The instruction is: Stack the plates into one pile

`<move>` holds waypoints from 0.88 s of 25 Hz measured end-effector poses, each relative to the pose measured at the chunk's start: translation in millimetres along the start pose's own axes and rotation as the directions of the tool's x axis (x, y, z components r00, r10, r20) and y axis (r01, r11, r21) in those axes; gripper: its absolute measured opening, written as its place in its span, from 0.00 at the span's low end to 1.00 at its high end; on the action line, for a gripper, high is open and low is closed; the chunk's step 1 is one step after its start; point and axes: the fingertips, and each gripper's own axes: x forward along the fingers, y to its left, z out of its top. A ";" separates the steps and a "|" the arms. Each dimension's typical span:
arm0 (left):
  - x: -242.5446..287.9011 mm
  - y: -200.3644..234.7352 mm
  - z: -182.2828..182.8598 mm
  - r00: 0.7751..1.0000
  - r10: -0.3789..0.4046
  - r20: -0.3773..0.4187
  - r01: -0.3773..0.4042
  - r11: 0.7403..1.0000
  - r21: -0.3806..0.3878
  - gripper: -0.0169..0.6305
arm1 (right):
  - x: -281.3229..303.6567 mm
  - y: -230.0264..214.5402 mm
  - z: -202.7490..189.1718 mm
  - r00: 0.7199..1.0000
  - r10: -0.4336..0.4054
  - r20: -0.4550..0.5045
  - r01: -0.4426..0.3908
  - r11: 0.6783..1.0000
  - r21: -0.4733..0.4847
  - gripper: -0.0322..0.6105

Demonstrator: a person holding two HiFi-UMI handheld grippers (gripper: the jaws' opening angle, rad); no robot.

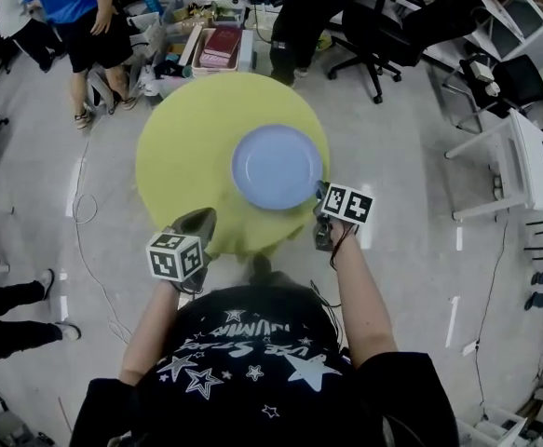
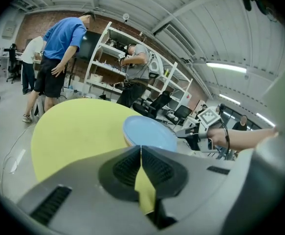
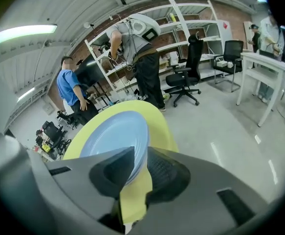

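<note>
counter: round, yellow-green. It spreads ahead of both hand-held grippers, and only the plate pile is on it.
blue plate: flat on the counter at the near right edge, straight ahead of the right hand-held gripper and forward-right of the left one.
tan edge: shows under the blue rim in the left gripper view. Probably a lower plate, so the blue one is the top of the pile. Can't count how many are below.
right hand-held gripper: jaws apart and straddling the blue plate's near rim. The rim sits in the gap with slack on one side, and the pads don't look clamped.
left hand-held gripper: jaws closed tip to tip, nothing between them. It hangs over the near counter edge, well clear of the plate.
step: looks like the set-down and release of the top plate. No loose plate is visible elsewhere on the counter, so the stacking reads as about done.
next move: needs the right jaws wide enough to clear the rim, then a straight pull back toward the body. Don't lift or drag, because the pile sits close to the counter edge.
</note>
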 end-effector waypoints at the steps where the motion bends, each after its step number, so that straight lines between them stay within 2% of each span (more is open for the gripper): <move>1: -4.6 0.7 0.9 1.000 -0.007 0.003 0.007 1.000 0.006 0.06 | -5.4 1.5 0.9 1.000 -0.008 0.020 0.008 1.000 0.003 0.16; 7: -41.8 12.0 1.8 0.999 -0.034 0.026 0.033 0.999 0.034 0.06 | -39.1 32.4 -2.1 0.992 -0.024 0.127 0.025 1.000 -0.006 0.16; 14: -83.9 19.9 -8.4 0.996 -0.079 0.036 0.076 0.995 0.060 0.06 | -76.4 75.5 -26.0 0.977 -0.034 0.208 0.039 0.999 -0.019 0.16; 22: -123.2 28.4 -27.3 0.989 -0.143 0.031 0.139 0.985 0.097 0.06 | -115.5 125.8 -61.5 0.949 -0.029 0.315 0.046 0.998 -0.045 0.14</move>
